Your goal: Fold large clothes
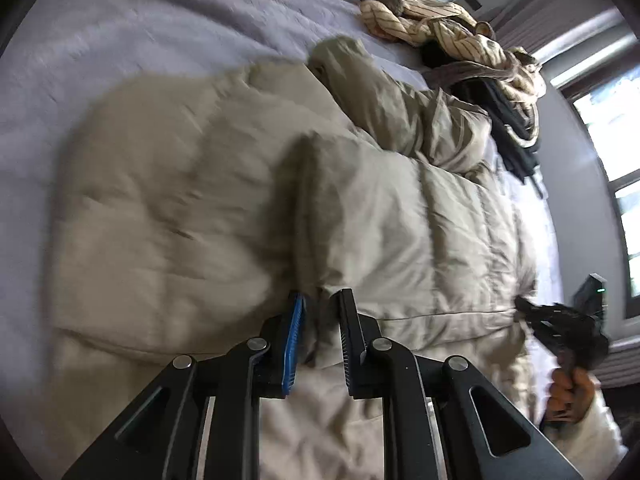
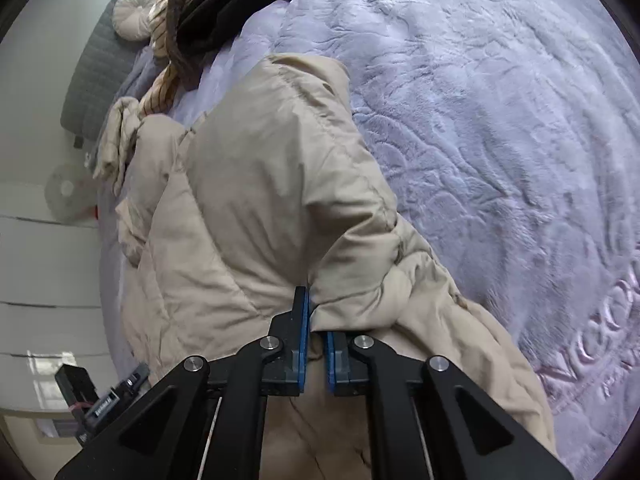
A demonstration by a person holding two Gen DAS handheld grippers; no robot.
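Lilac plush bedding (image 2: 500, 128) covers a bed that fills both wrist views, with a window on one side and a grey headboard (image 2: 86, 76) at the far end. On it lies the task's thing, a big beige padded coat (image 1: 192, 208), spread along the near edge of the bed with one sleeve (image 1: 384, 96) lying loose toward the headboard.

Both grippers have a bite of it. The left gripper (image 1: 318, 312) has its jaws drawn narrow on a raised ridge of the quilted body, the fabric pinched between the blue pad and the black finger. The right gripper (image 2: 316, 320) is clamped close on a seam where the coat's cloth bunches, and a fold of fabric stands up from the jaws. In the left view the right gripper shows small at the far right, at the coat's edge, with the hand (image 1: 568, 392) that holds it below.

Further up the bed a heap of other clothes (image 1: 460, 40), striped cream and dark, waits well apart from the coat. A round cushion (image 2: 134, 12) sits by the headboard.

My reading: the grasp for a fold is made, and the fold itself is not yet done. Next, both hands would need to lift together and carry the held edge across the body, keeping the cloth taut between them so the thick padding lays flat and does not roll. The loose sleeve will likely need tucking in.
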